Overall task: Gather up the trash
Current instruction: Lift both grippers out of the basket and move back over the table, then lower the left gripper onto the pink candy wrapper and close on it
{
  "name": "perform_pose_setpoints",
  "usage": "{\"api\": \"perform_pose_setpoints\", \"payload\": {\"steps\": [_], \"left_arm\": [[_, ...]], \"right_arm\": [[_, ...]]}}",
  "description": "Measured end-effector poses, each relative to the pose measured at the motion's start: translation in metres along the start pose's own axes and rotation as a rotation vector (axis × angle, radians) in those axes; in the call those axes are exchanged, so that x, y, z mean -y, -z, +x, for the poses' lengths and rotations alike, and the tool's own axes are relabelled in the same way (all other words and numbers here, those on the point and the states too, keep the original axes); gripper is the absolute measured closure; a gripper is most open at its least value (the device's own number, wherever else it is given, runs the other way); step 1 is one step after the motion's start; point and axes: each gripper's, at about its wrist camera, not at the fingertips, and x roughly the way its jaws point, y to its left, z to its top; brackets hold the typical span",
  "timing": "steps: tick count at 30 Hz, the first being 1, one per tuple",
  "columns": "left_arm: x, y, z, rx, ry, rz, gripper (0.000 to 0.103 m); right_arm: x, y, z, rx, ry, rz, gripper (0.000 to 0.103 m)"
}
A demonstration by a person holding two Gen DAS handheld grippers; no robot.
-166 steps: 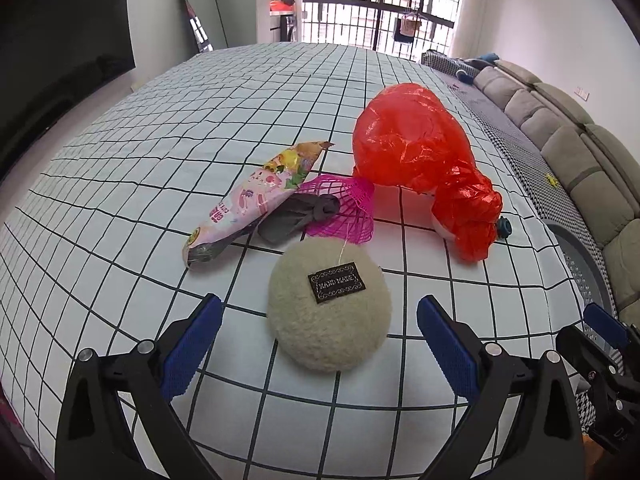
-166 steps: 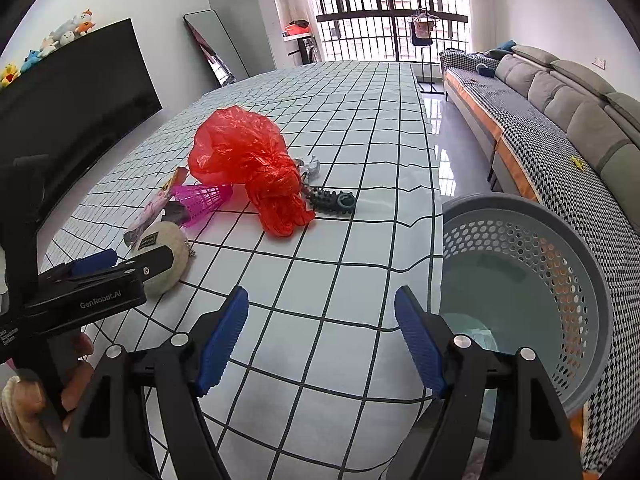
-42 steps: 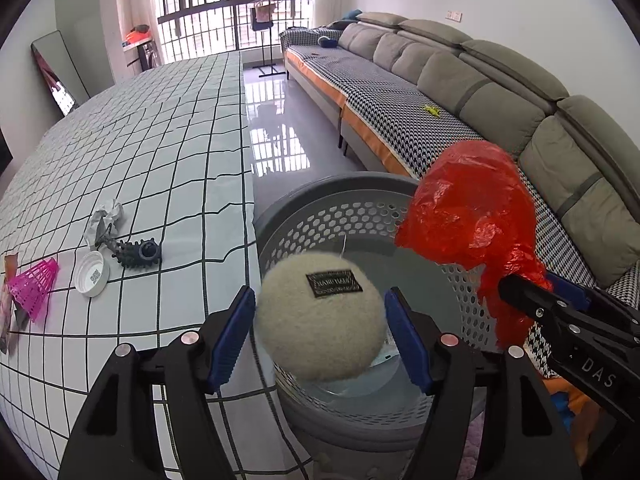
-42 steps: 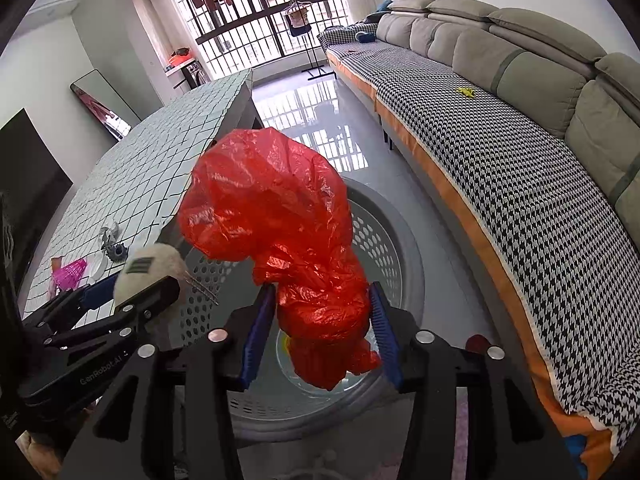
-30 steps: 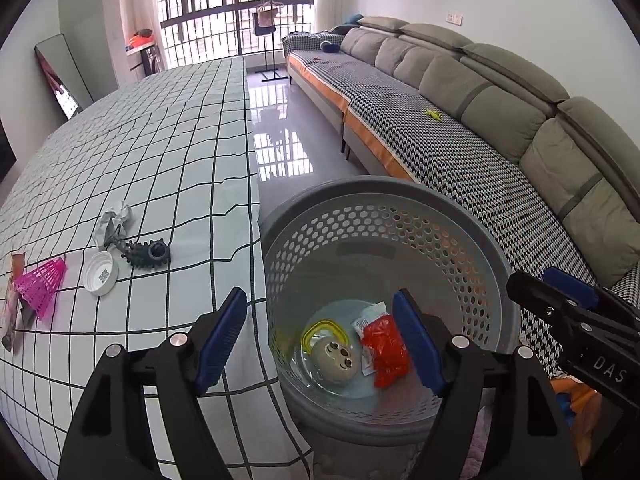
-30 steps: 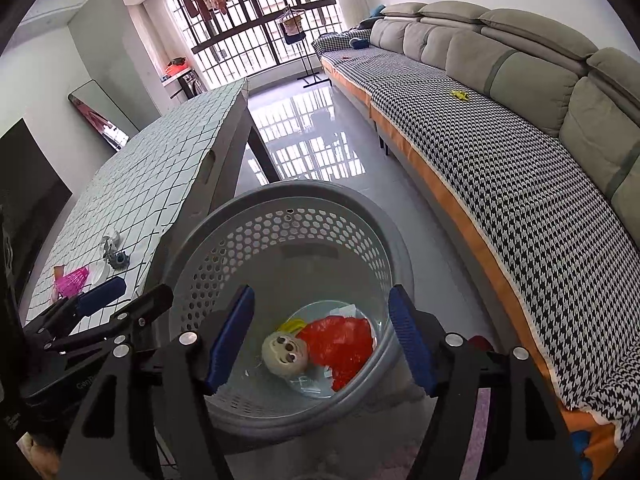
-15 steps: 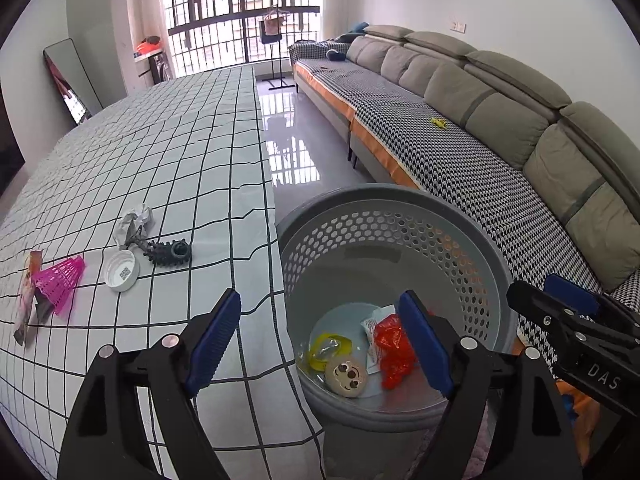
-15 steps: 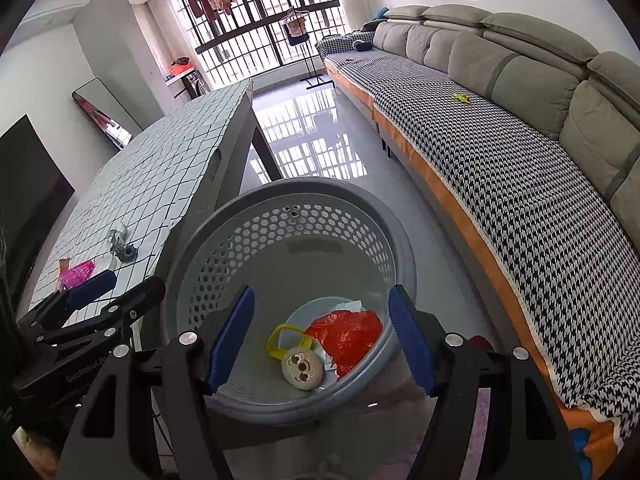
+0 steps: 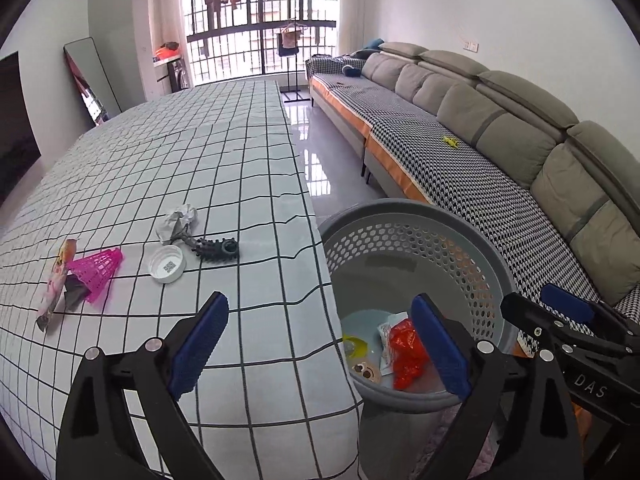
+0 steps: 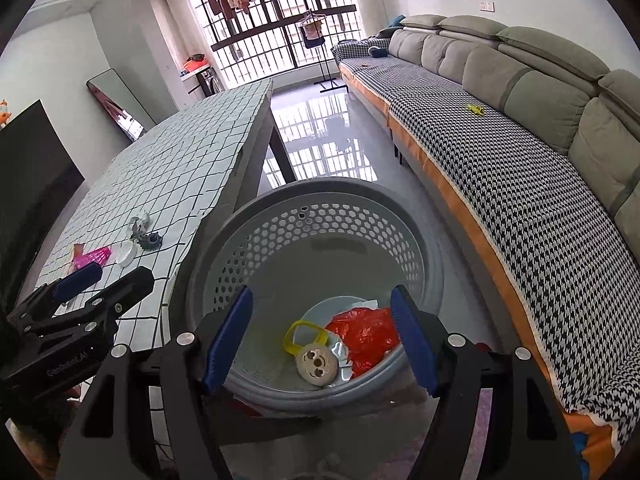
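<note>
Left gripper (image 9: pixel 316 344) fingers are spreading, empty. Right gripper (image 10: pixel 320 342) is also spreading and empty above the grey perforated plastic basket (image 10: pixel 400 216), lower centre, holding crumpled red plastic bag (image 10: pixel 366 334)

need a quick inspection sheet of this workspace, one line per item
surface: table under a white black-grid cloth, partly littered
job's things: grey perforated plastic basket on the floor holds a red plastic bag, round beige plush pad, yellow ring
clutter: pink mesh shuttlecock, snack wrapper, white bottle cap, black studded ring, crumpled foil on the cloth
grippers: left gripper opening, empty; right gripper opening, empty
cables: nothing seen
surroundings: grey sofa, barred window
</note>
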Motion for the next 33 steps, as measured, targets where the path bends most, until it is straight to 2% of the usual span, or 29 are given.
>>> {"api": "perform_pose_setpoints", "payload": {"steps": [18,33], "left_arm": [[-0.09,0.026,-0.044,0.044,-0.1,-0.129,0.009],[-0.175,0.052,-0.05,0.031,-0.186,-0.228,0.009]], "right_arm": [[-0.097,-0.006,-0.001,0.032,-0.078,-0.168,0.033],[-0.186,-0.012,0.051,-0.03,-0.13,-0.285,0.032]]}}
